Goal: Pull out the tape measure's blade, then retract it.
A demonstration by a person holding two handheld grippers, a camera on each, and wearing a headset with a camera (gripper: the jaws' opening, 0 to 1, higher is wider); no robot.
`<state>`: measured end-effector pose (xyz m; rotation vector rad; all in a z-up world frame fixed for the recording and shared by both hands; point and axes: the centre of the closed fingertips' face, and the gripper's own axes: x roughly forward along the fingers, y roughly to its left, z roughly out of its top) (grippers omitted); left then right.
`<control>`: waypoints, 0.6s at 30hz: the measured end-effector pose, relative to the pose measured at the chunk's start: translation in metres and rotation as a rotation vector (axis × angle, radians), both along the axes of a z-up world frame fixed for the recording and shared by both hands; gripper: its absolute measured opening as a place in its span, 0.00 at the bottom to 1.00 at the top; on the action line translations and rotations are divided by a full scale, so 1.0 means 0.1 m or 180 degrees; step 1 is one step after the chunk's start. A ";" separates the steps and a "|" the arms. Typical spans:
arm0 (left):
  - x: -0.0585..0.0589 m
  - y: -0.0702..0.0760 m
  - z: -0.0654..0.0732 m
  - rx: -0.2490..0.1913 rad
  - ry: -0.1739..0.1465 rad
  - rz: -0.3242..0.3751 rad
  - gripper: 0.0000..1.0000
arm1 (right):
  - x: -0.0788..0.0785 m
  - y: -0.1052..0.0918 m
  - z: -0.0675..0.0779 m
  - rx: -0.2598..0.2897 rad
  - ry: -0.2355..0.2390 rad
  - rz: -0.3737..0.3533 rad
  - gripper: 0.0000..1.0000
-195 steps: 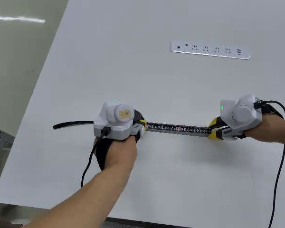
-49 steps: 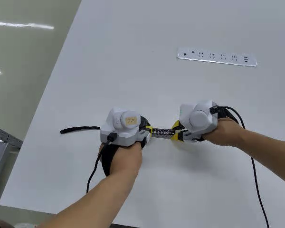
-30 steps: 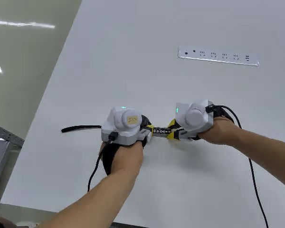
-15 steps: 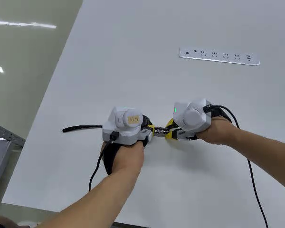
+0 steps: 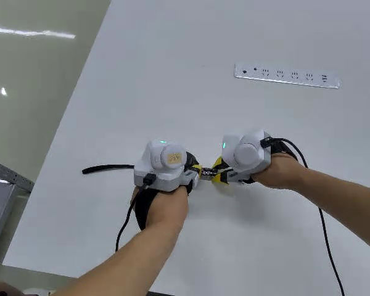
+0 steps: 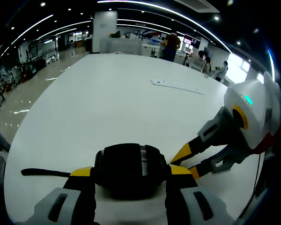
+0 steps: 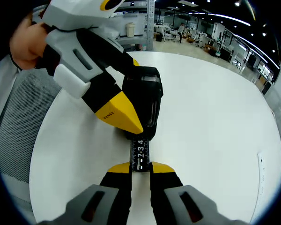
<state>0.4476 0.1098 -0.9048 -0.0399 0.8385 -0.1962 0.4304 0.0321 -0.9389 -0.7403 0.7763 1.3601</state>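
Tape measure (image 6: pixel 131 161) sits on the white table (image 5: pixel 172 74), its black case clamped between the left gripper's (image 6: pixel 131 172) fingers. Just ahead of the case mouth, the right gripper's (image 7: pixel 140 168) fingers pinch the blade (image 7: pixel 140 151), with a short numbered stretch bare between them (retraction looks nearly done). Guide the tip straight in, slowly, letting go only once the hook seats.

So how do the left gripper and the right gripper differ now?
The left gripper is shut on the tape measure's black case; the right gripper is shut on the blade. The left gripper's jaws stand wide apart around the case; the right gripper's jaws stand almost together on the thin blade. Both have yellow jaw tips and sit close together.
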 end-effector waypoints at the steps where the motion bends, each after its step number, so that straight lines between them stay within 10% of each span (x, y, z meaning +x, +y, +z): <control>1: 0.00 0.00 0.00 0.0000 0.0000 0.0000 0.56 | 0.00 0.00 0.00 0.0000 0.0000 0.0001 0.14; 18: 0.00 0.01 0.01 -0.0014 0.0017 0.0018 0.56 | 0.00 0.07 0.00 -0.0030 -0.0007 0.0085 0.14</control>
